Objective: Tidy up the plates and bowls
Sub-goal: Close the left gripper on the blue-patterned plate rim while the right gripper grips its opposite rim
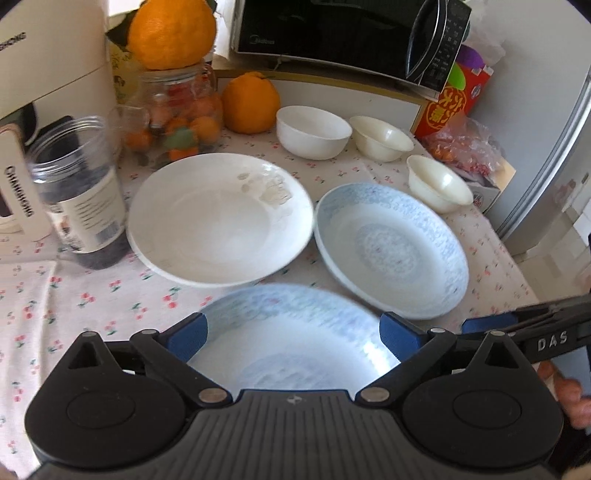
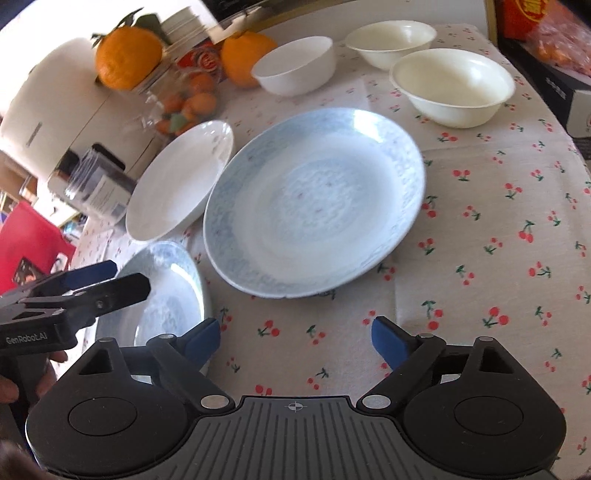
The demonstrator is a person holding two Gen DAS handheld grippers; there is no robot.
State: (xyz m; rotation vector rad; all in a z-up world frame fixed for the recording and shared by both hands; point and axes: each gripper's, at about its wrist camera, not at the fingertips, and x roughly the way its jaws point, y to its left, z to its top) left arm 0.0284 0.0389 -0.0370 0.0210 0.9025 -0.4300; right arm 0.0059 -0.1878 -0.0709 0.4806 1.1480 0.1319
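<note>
Three plates lie on the cherry-print cloth. A plain white plate (image 1: 221, 218) (image 2: 181, 181) lies at the back left. A blue-patterned plate (image 1: 391, 251) (image 2: 314, 199) lies to its right. A second blue-patterned plate (image 1: 291, 332) (image 2: 170, 295) lies nearest. My left gripper (image 1: 291, 336) (image 2: 107, 277) is open, its fingers spread over this near plate. My right gripper (image 2: 295, 339) is open and empty above bare cloth, just short of the middle blue plate. Three bowls stand behind: a white one (image 1: 314, 131) (image 2: 295, 66) and two cream ones (image 1: 380, 138) (image 1: 437, 182) (image 2: 391, 38) (image 2: 452, 86).
A dark-filled plastic jar (image 1: 81, 199) stands left of the white plate. A glass jar of small fruit (image 1: 177, 114), two big oranges (image 1: 251, 103), a white appliance (image 1: 51, 55) and a microwave (image 1: 343, 33) line the back. A red box and bagged snacks (image 1: 465, 144) sit right, by a fridge.
</note>
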